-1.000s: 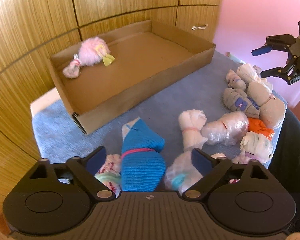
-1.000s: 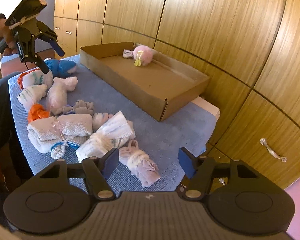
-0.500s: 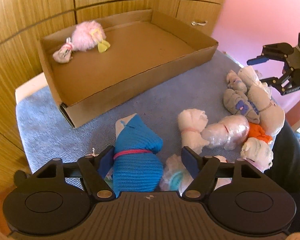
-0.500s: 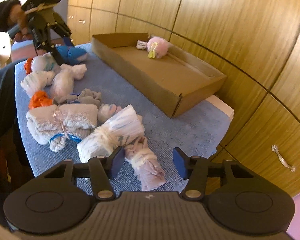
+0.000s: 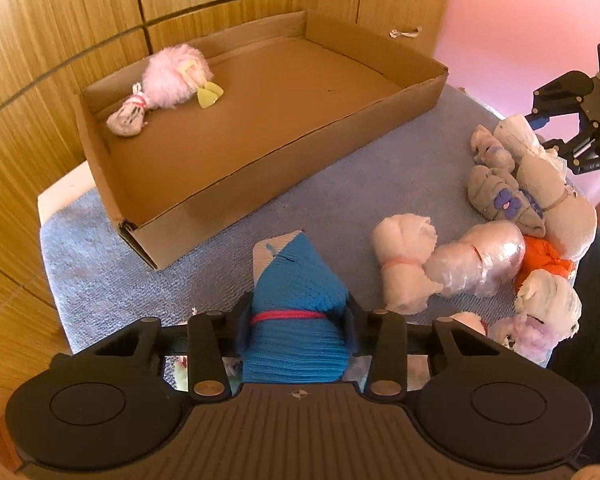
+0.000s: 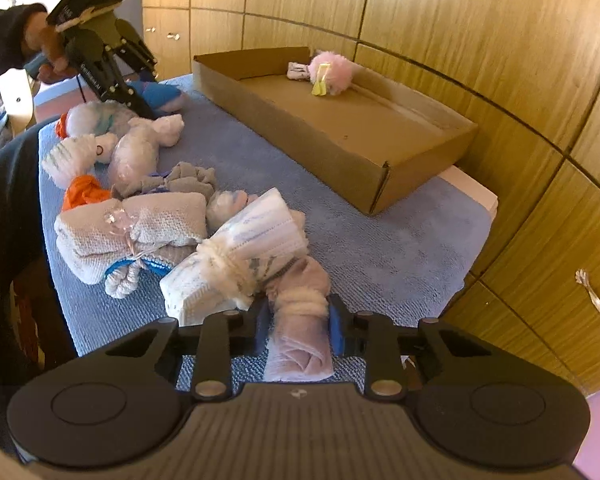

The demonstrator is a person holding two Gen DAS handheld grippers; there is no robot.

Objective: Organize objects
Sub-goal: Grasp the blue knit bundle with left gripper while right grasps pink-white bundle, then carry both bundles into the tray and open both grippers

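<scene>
My left jaws (image 5: 298, 320) have just closed on one blue bundle (image 5: 296, 312). My right jaws (image 6: 298, 326) have closed on one pale bundle (image 6: 300, 320). Far off, one cardboard box (image 5: 340, 136) holds two bundles.

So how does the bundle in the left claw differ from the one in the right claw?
The blue sock bundle in the left claw is bright blue, thick, tied with pink; the pale sock bundle in the right claw is whitish-lilac, slimmer, tied with white. Both are rolled, banded, and gripped at the band.
</scene>
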